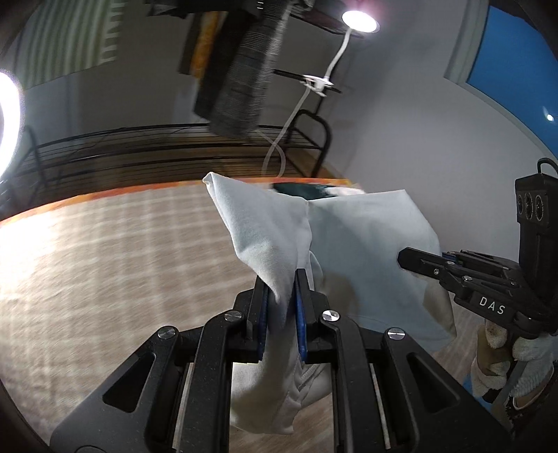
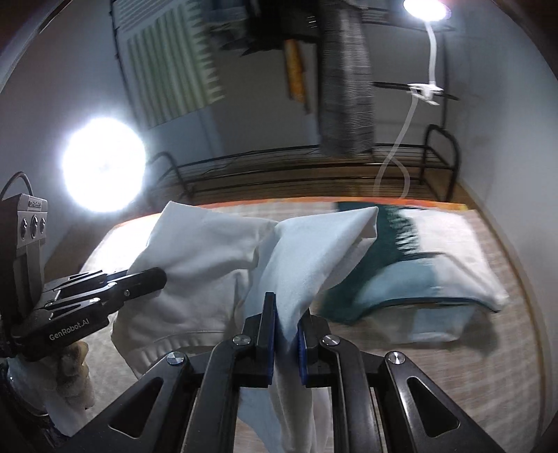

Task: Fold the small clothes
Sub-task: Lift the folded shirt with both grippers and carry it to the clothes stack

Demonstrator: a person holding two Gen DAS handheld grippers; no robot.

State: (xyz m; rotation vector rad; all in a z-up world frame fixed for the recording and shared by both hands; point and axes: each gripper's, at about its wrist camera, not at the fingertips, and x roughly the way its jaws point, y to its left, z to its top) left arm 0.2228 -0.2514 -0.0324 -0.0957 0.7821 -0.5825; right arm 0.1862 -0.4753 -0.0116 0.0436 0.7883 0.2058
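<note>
Left wrist view shows the left gripper (image 1: 280, 303) clamped on a pale blue-white soft cotton garment (image 1: 362, 237) lifted off the beige woven mat (image 1: 122, 251); the right gripper (image 2: 287, 324) pinches another corner. Judged mid-fold: next, both corners must lower forward together.

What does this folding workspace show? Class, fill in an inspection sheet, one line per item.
Surface: checked beige cloth with an orange edge.
Job's things: pale blue garment held up between both grippers; folded teal-and-white garment lying on the surface.
Clutter: nothing seen.
Grippers: left gripper and right gripper each shut on the pale garment.
Cables: white lamp cable hanging in a loop.
Surroundings: black metal rack, lamp, grey hanging cloth.
</note>
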